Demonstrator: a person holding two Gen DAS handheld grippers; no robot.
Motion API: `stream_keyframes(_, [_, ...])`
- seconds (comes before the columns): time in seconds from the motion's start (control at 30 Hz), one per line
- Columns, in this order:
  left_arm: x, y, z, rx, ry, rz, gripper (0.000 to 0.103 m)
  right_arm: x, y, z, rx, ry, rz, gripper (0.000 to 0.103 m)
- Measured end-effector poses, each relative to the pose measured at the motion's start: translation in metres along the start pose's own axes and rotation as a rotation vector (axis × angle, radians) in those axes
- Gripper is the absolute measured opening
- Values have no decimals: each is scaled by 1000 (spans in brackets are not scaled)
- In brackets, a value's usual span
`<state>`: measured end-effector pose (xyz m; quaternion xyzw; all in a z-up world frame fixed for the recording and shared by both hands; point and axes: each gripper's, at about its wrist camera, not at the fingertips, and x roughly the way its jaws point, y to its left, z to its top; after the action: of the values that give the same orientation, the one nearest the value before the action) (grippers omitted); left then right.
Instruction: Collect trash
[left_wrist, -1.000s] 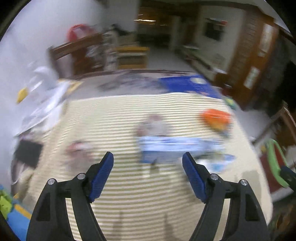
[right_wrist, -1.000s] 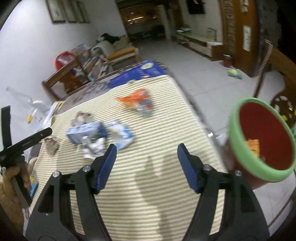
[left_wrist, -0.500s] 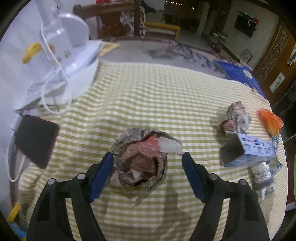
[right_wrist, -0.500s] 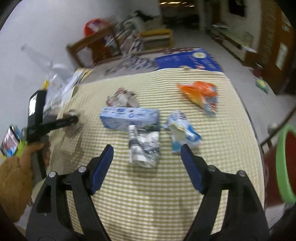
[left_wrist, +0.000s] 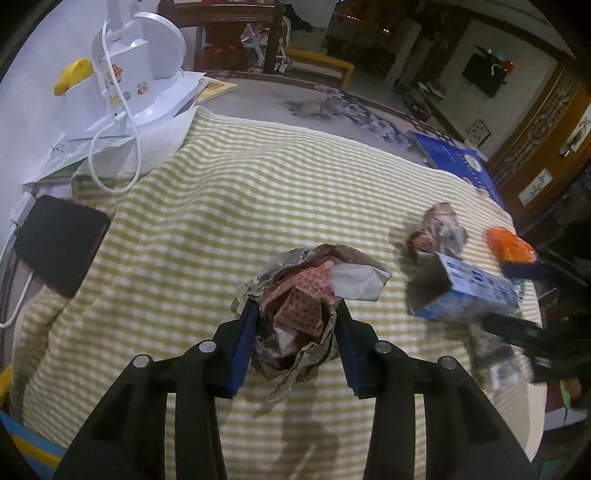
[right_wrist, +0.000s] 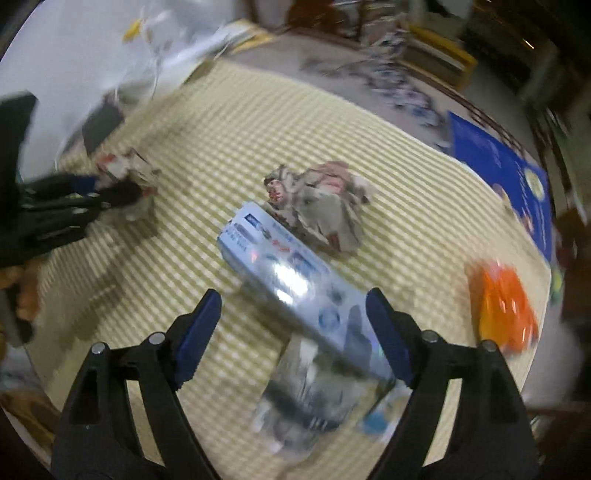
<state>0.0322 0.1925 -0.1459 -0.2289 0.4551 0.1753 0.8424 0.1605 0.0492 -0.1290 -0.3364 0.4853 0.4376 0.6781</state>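
My left gripper (left_wrist: 295, 332) is shut on a crumpled paper wad (left_wrist: 306, 295) printed red and grey, on the yellow-striped tablecloth (left_wrist: 240, 192). The same wad shows at the left in the right wrist view (right_wrist: 125, 173), between the left gripper's black fingers (right_wrist: 110, 192). My right gripper (right_wrist: 293, 321) is open, straddling a long blue-and-white carton (right_wrist: 295, 291) that also shows in the left wrist view (left_wrist: 469, 291). A second crumpled wad (right_wrist: 321, 206) lies just beyond the carton. A crushed white wrapper (right_wrist: 306, 391) lies under the carton's near end. An orange wrapper (right_wrist: 506, 306) lies at the right.
A white appliance with a cord (left_wrist: 136, 74) and a black phone (left_wrist: 59, 247) sit at the table's left edge. A blue book (right_wrist: 506, 173) lies at the far right corner. A wooden chair (left_wrist: 229, 29) stands behind the table.
My left gripper has closed on the crumpled paper wad it was straddling. My right gripper has moved forward and down over the carton and still stands open.
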Motion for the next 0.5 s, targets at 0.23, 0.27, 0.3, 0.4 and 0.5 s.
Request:
stream_keyframes(0.23, [-3,-7,-8,10,1,-14,40,24,9,14,-113,78,11,66])
stream_keyframes(0.27, [-3,-6,-8,4,2,-15,40,24,10,14,-121,79,12,63])
stream_keyframes(0.3, [-3,-4,-8,-2,3,-13,40,23,11,13,-127,78,13,61])
stream_keyframes(0.4, [-2,-2,-7,-9,3,-9,40,17,14,12,-131,59,4,44])
stream_keyframes(0.5, [-4,-2,-5,-13,1,-13,40,4,14,8,-83,6,13,40])
